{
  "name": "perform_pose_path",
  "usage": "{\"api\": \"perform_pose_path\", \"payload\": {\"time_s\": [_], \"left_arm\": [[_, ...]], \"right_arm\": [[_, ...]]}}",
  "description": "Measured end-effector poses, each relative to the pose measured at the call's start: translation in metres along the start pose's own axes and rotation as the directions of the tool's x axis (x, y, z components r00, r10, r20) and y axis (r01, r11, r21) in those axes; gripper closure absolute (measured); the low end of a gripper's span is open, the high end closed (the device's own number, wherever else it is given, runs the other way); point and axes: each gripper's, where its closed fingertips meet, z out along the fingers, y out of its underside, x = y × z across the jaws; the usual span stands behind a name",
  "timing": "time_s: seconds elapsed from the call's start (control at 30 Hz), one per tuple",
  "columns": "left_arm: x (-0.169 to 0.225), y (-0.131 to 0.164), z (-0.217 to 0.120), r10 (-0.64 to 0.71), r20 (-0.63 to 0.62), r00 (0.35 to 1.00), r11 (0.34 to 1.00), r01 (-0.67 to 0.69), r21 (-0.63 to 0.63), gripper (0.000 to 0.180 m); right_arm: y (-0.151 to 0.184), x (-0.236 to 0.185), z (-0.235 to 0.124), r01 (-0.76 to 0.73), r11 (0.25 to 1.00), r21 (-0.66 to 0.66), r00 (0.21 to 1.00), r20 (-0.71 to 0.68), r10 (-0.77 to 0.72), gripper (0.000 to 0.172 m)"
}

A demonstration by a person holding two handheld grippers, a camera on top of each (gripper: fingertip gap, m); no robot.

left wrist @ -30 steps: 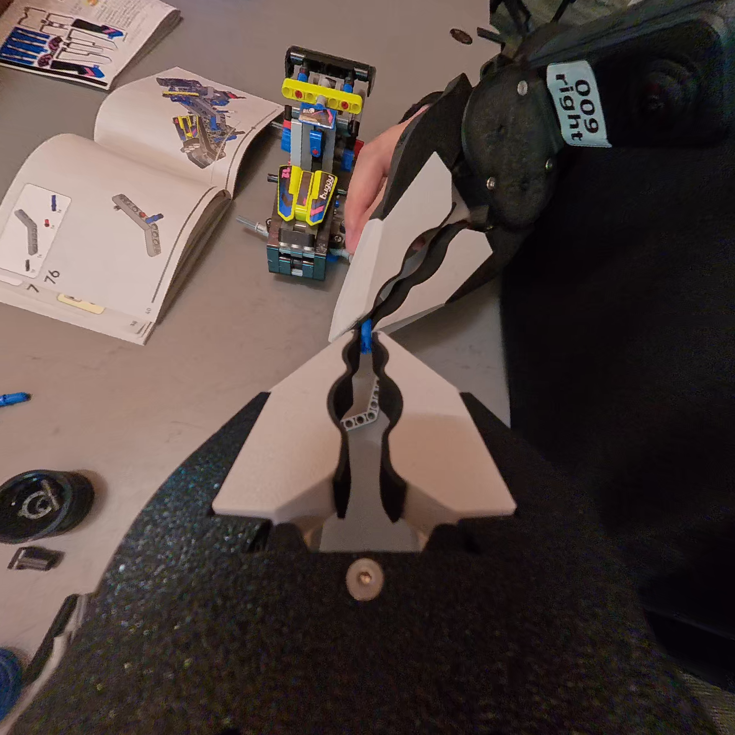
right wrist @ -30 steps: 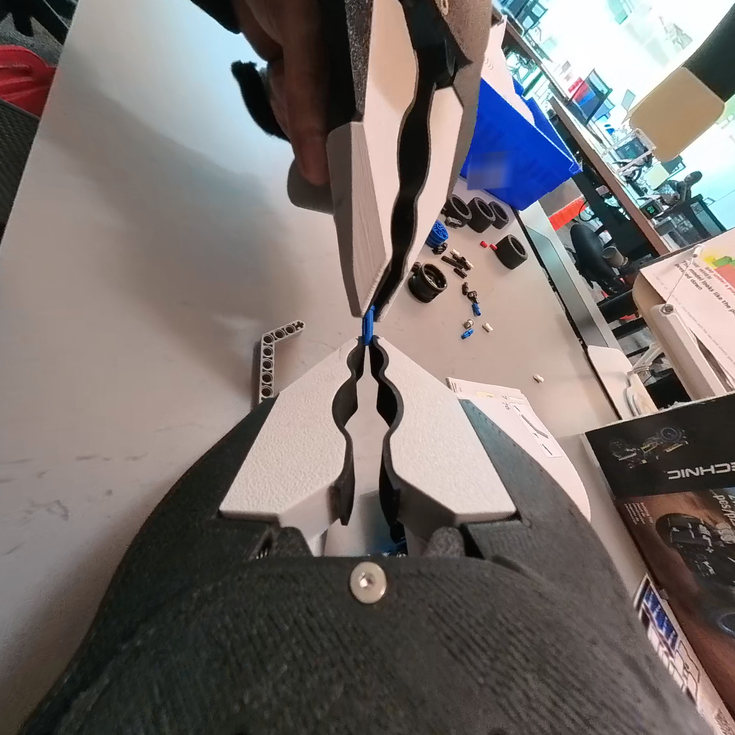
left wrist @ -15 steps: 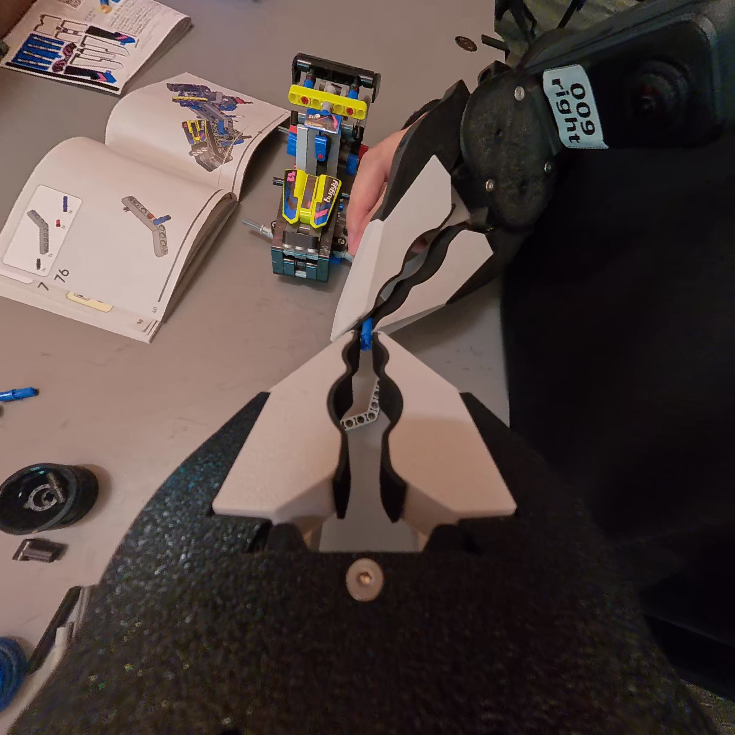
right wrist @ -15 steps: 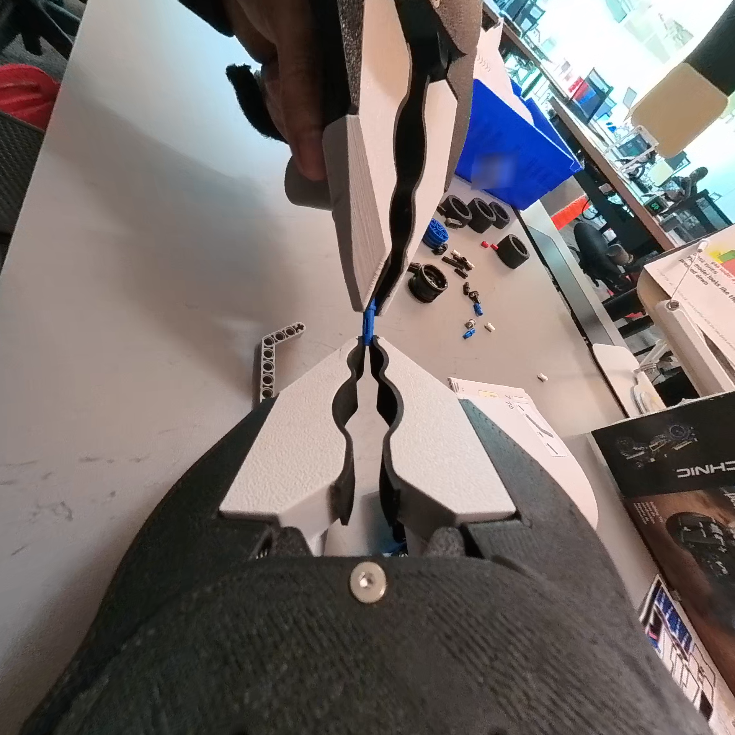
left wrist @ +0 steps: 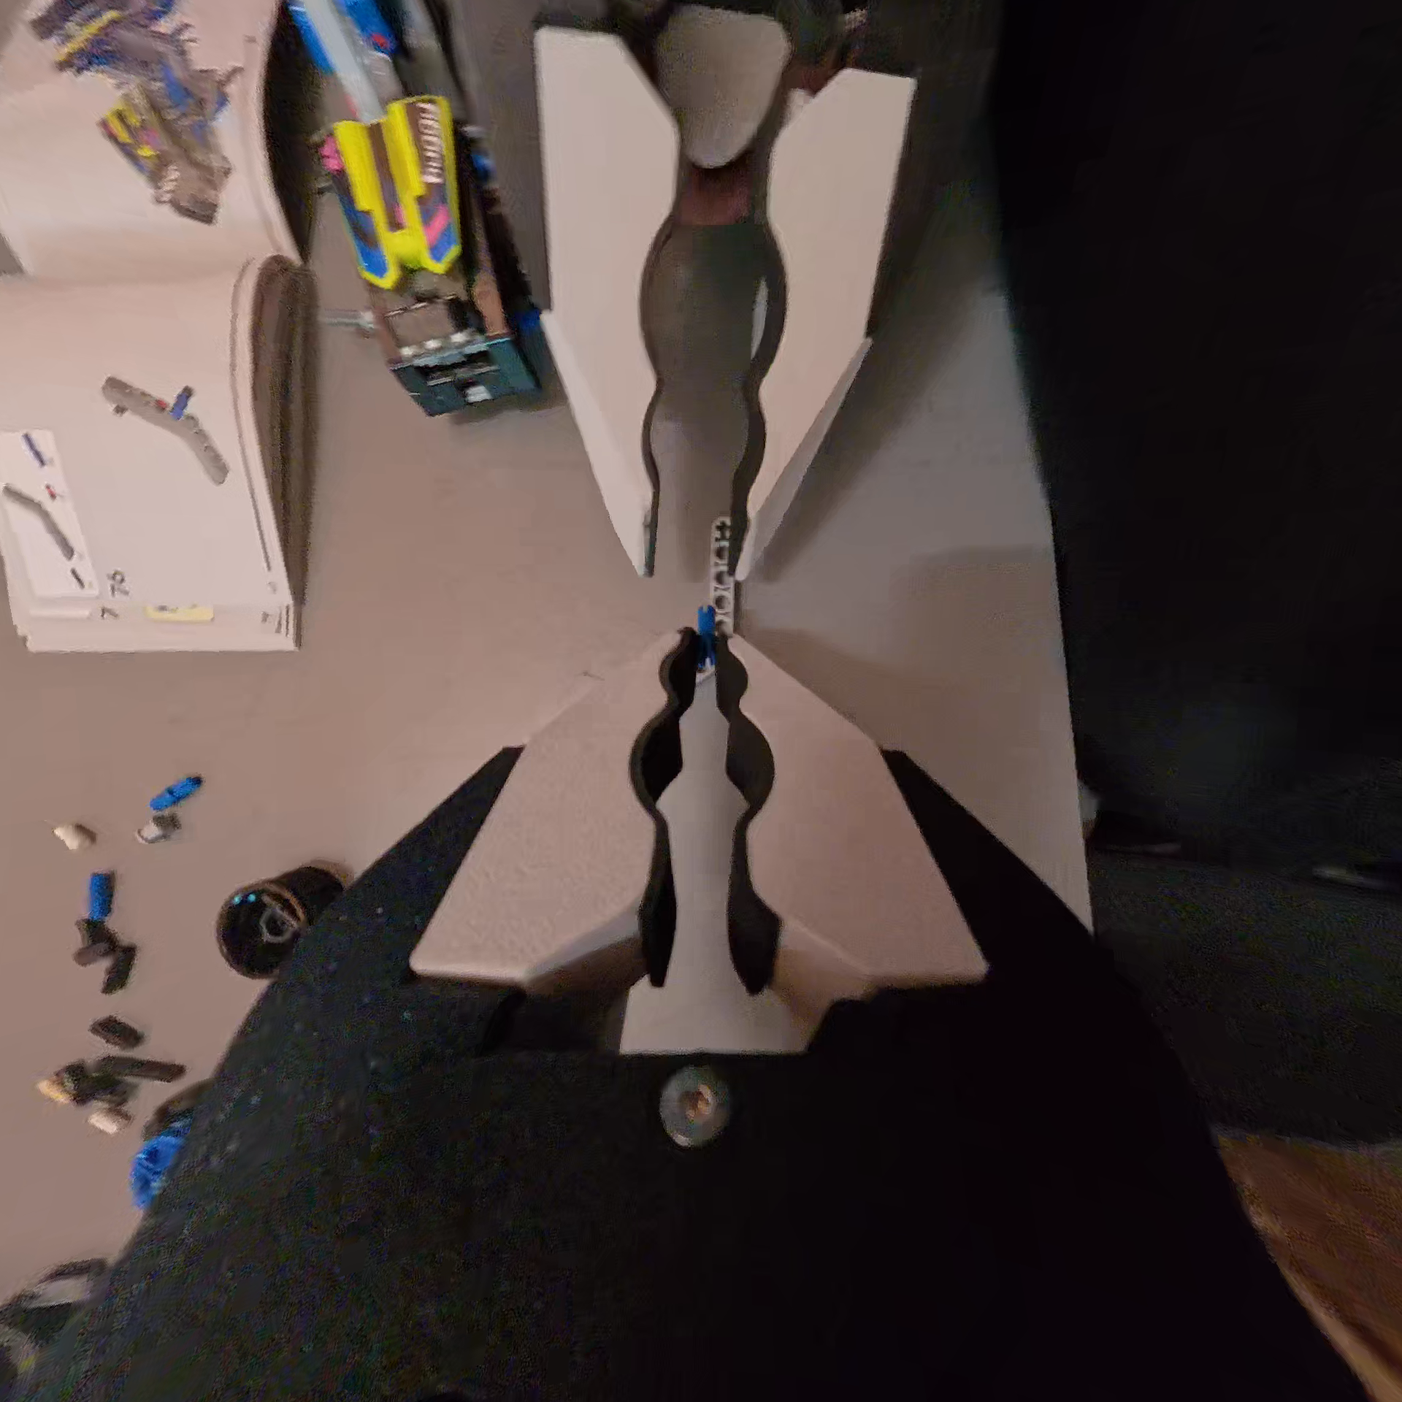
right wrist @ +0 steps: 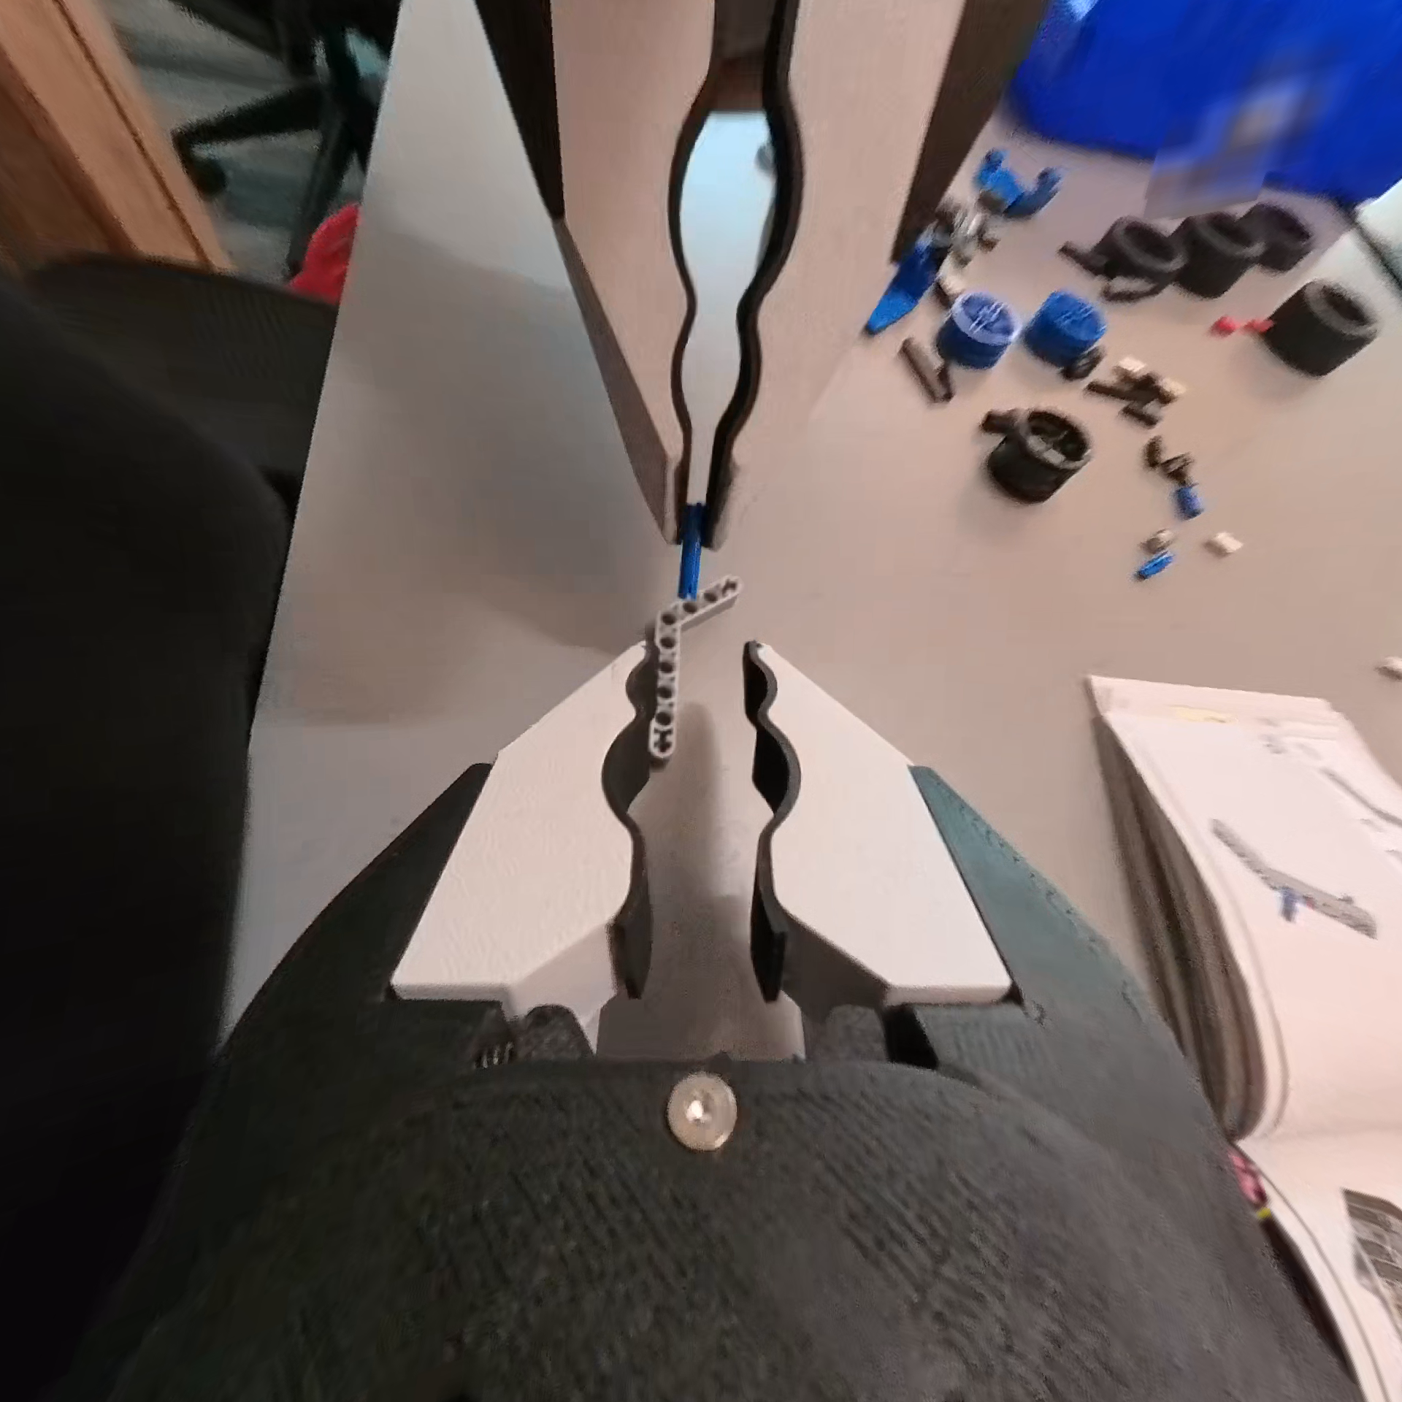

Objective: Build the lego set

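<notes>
Blue plastic connector pin (right wrist: pixel 692 548), small and slim, pinched at the very tips of the left gripper (left wrist: pixel 707 645), pads pressed on its upper end. Lower end of the pin meets the bend of a light grey angled plastic beam with a row of round holes (right wrist: pixel 667 667); whether seated in a hole cannot be told. Beam lying flat on the pale grey tabletop (right wrist: pixel 470 455), close to the table's edge.

Right gripper (right wrist: pixel 702 652) spread wide, holding nothing, fingertips low over the table. Long arm of the grey beam running beside the left pad, the other pad well apart from it; touching or just beside that left pad cannot be told. Seen from the left wrist, right gripper's tips (left wrist: pixel 694 561) facing the left gripper's, the beam (left wrist: pixel 721 573) showing between the two pairs of tips.

Around them, on the far side in the right wrist view: black rubber toy tyres (right wrist: pixel 1206 254), blue ribbed wheel hubs (right wrist: pixel 1020 330), a separate black wheel (right wrist: pixel 1035 451), and scattered small black, blue and white pins (right wrist: pixel 1172 485). Blue plastic bin (right wrist: pixel 1214 83) behind those. Open white instruction booklet (right wrist: pixel 1252 834) near the right gripper's side. In the left wrist view, a part-built toy vehicle in yellow, blue and black bricks (left wrist: pixel 413 250) between the booklet (left wrist: pixel 144 455) and the right gripper, everything somewhat blurred.
</notes>
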Motion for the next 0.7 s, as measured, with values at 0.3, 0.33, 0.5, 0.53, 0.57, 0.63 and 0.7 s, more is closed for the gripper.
{"api": "perform_pose_path", "payload": {"time_s": [0.3, 0.33, 0.5, 0.53, 0.57, 0.63, 0.7], "left_arm": [[0.007, 0.011, 0.014, 0.313, -0.085, 0.946, 0.913, -0.324, -0.249, 0.179], [0.008, 0.011, 0.015, 0.331, -0.102, 0.938, 0.903, -0.346, -0.255, 0.179], [0.005, 0.015, 0.018, 0.428, -0.156, 0.890, 0.826, -0.455, -0.332, 0.179], [0.006, 0.013, 0.018, 0.437, -0.169, 0.884, 0.819, -0.468, -0.332, 0.179], [0.007, 0.011, 0.019, 0.449, -0.179, 0.876, 0.809, -0.483, -0.335, 0.179], [0.007, 0.012, 0.020, 0.477, -0.201, 0.856, 0.776, -0.517, -0.361, 0.179], [0.008, 0.010, 0.021, 0.504, -0.217, 0.836, 0.747, -0.548, -0.377, 0.179]], "right_arm": [[0.019, -0.013, 0.011, 0.031, 0.996, -0.087, 0.998, 0.050, -0.027, 0.166], [0.019, -0.013, 0.011, 0.029, 0.996, -0.086, 0.998, 0.052, -0.024, 0.166], [0.018, -0.013, 0.012, 0.049, 0.995, -0.084, 0.998, 0.042, -0.046, 0.166], [0.019, -0.013, 0.012, 0.050, 0.995, -0.083, 0.998, 0.045, -0.047, 0.166], [0.018, -0.013, 0.012, 0.048, 0.995, -0.083, 0.998, 0.048, -0.044, 0.166], [0.019, -0.013, 0.012, 0.043, 0.996, -0.084, 0.998, 0.052, -0.039, 0.166], [0.018, -0.013, 0.012, 0.044, 0.996, -0.083, 0.998, 0.054, -0.040, 0.166]]}}
